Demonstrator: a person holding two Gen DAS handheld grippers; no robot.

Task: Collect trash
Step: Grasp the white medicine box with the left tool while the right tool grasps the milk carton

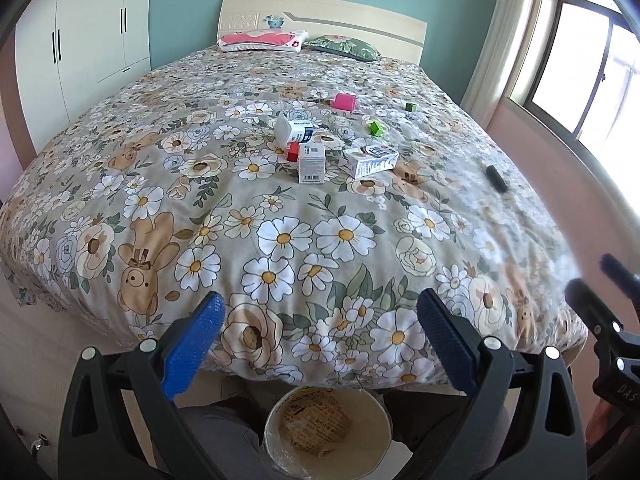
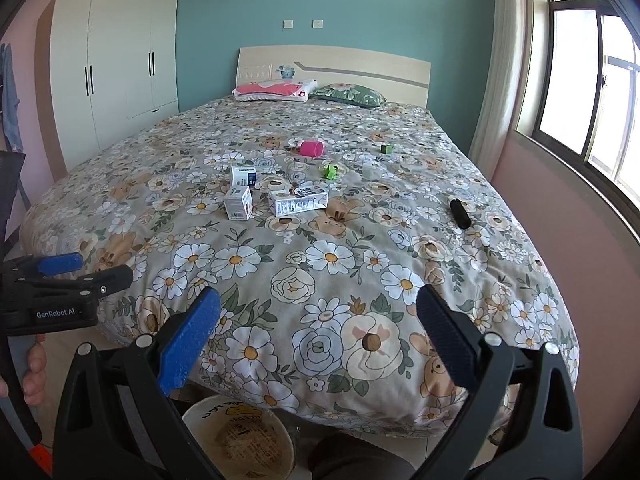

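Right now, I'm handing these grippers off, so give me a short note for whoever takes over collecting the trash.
Left gripper: open, empty, at the foot of the bed.
Right gripper: open, empty, beside it.
Bin: on the floor below both grippers, some wrappers already inside.
On the bedspread, mid-bed: three white cartons, a small red box, pink cup, two green pieces, a black cylinder toward the window side.
Left: nothing gripped yet; whatever counts as trash still needs collecting.

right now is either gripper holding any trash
No, the left gripper and right gripper both gape open over the bedspread.
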